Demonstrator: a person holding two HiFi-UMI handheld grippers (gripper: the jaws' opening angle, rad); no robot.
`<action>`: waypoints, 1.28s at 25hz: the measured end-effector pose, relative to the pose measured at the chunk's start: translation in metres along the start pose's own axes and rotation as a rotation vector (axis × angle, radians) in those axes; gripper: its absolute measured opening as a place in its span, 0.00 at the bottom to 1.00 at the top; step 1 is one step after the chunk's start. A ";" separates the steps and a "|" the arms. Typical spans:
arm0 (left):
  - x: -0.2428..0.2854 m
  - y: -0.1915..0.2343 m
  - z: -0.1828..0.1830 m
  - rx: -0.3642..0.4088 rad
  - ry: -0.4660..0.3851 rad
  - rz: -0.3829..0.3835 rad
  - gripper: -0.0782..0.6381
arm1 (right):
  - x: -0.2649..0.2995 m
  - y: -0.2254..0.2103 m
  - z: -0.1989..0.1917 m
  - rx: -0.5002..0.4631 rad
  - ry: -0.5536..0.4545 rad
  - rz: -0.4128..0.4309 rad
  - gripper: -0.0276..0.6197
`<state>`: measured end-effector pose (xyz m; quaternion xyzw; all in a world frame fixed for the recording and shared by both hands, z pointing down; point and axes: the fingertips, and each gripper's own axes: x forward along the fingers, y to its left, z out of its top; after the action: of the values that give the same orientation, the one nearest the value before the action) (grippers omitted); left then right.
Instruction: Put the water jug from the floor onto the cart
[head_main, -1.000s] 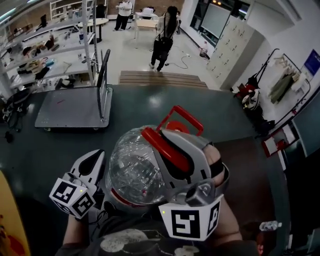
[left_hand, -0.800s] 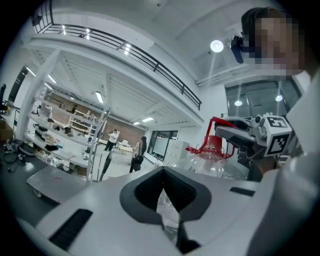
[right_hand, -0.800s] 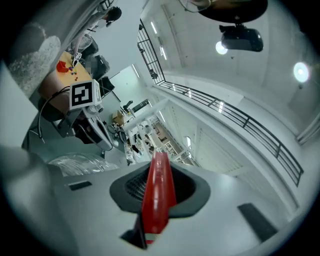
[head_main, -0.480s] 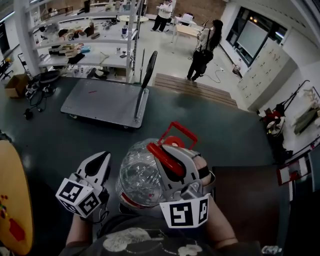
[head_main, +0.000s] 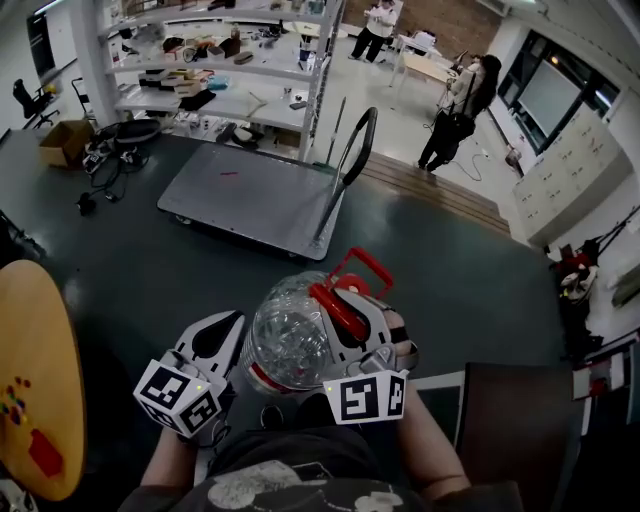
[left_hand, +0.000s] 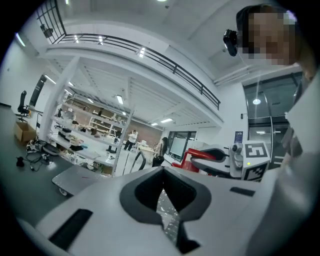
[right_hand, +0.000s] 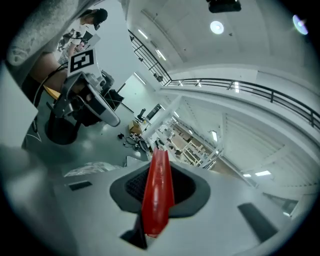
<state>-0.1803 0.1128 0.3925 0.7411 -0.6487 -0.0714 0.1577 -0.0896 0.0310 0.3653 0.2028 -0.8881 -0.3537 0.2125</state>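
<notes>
Hanging above the dark floor (head_main: 130, 270), close in front of the person, the clear water jug (head_main: 290, 345) is carried by its red handle (head_main: 338, 308), on which the right gripper (head_main: 350, 315) is clamped tight. The left gripper (head_main: 225, 325) sits just beside the jug's left side, its jaws drawn together on nothing. A flat cart (head_main: 250, 195) with an upright push bar (head_main: 350, 165) stands ahead on the floor, well apart from the jug.
</notes>
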 end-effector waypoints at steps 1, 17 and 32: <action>0.002 0.008 0.000 -0.007 0.001 0.011 0.12 | 0.013 0.001 -0.003 0.002 0.001 0.008 0.13; 0.118 0.160 0.041 0.034 0.011 0.168 0.12 | 0.253 -0.028 -0.050 0.024 -0.070 0.158 0.13; 0.241 0.252 0.077 0.019 0.058 0.210 0.12 | 0.406 -0.099 -0.088 0.062 -0.067 0.198 0.12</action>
<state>-0.4047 -0.1628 0.4258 0.6723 -0.7186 -0.0268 0.1758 -0.3590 -0.2903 0.4474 0.1088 -0.9208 -0.3099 0.2102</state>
